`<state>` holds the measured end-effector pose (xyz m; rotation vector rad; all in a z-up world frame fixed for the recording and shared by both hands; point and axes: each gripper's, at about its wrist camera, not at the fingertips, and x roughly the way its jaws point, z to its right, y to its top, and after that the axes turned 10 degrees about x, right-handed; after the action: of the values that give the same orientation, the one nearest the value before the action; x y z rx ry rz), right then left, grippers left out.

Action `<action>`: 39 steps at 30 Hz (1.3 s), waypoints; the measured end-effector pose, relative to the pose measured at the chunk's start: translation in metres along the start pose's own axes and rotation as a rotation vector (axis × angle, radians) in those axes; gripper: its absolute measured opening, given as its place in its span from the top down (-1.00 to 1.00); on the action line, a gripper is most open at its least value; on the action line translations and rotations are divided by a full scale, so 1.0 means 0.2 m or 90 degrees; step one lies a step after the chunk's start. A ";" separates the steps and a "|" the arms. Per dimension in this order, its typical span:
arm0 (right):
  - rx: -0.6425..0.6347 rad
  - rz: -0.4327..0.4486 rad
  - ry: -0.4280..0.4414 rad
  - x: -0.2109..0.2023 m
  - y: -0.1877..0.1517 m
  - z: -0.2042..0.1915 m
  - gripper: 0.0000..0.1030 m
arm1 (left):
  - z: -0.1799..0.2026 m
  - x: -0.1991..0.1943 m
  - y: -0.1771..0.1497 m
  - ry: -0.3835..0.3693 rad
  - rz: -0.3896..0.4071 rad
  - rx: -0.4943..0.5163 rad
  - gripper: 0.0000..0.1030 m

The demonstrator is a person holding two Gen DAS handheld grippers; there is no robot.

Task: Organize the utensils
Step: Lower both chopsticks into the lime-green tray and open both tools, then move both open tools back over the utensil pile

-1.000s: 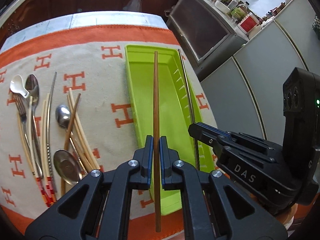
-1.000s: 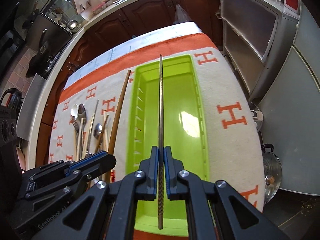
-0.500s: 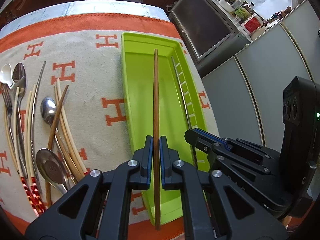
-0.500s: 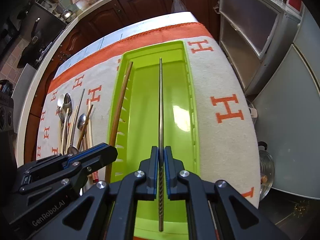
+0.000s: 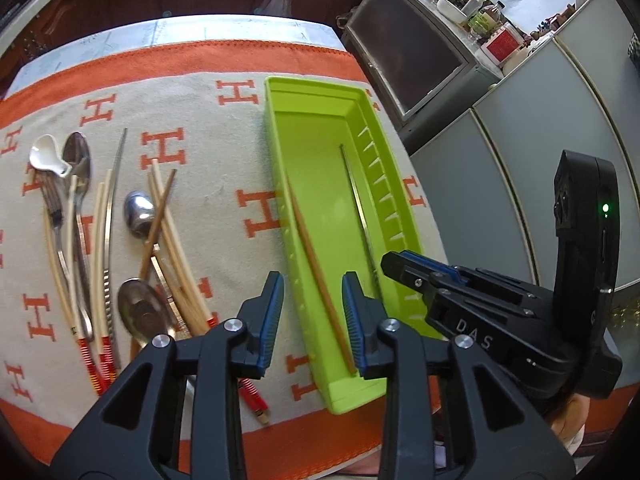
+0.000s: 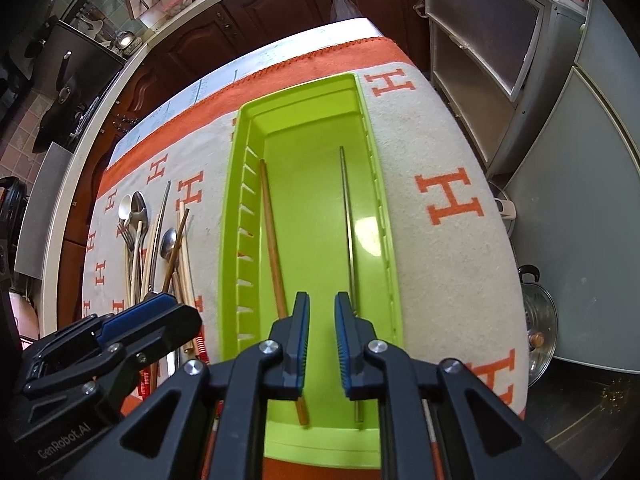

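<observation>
A lime green tray (image 5: 276, 128) (image 6: 236, 184) lies lengthwise on the patterned cloth. Inside it rest a brown wooden chopstick (image 5: 316, 264) (image 6: 272, 240) along the left side and a thin metal chopstick (image 5: 358, 208) (image 6: 347, 216) along the right side. My left gripper (image 5: 313, 280) hangs open above the tray's near end, over the wooden chopstick, holding nothing. My right gripper (image 6: 321, 304) is open above the near end too, just left of the metal chopstick. A pile of loose utensils (image 5: 104, 240) (image 6: 156, 240), spoons, forks and pale chopsticks, lies left of the tray.
The cloth (image 5: 200, 168) (image 6: 448, 200) is beige with orange H marks and an orange border. Grey cabinets (image 5: 500, 152) stand close on the right, with a metal pot (image 6: 536, 316) on the floor. Dark wooden cupboards (image 6: 280, 4) run behind the table.
Both grippers have opened and let go of their chopsticks, which now lie in the tray. Both grippers have risen and pulled back a little.
</observation>
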<state>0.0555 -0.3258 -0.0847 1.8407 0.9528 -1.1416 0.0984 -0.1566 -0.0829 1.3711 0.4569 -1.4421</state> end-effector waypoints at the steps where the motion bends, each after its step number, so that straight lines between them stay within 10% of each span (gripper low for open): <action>1: -0.003 0.000 0.001 0.00 -0.01 -0.01 0.75 | -0.01 -0.02 -0.01 0.005 0.000 0.002 0.48; 39: -0.195 -0.093 0.087 0.24 -0.32 -1.02 0.45 | -1.03 -0.52 -0.60 0.236 0.046 -0.173 0.37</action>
<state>0.0898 -0.1093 -0.0783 1.6362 1.2818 -0.9041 0.0764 0.1029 -0.0898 1.4170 0.8014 -1.0238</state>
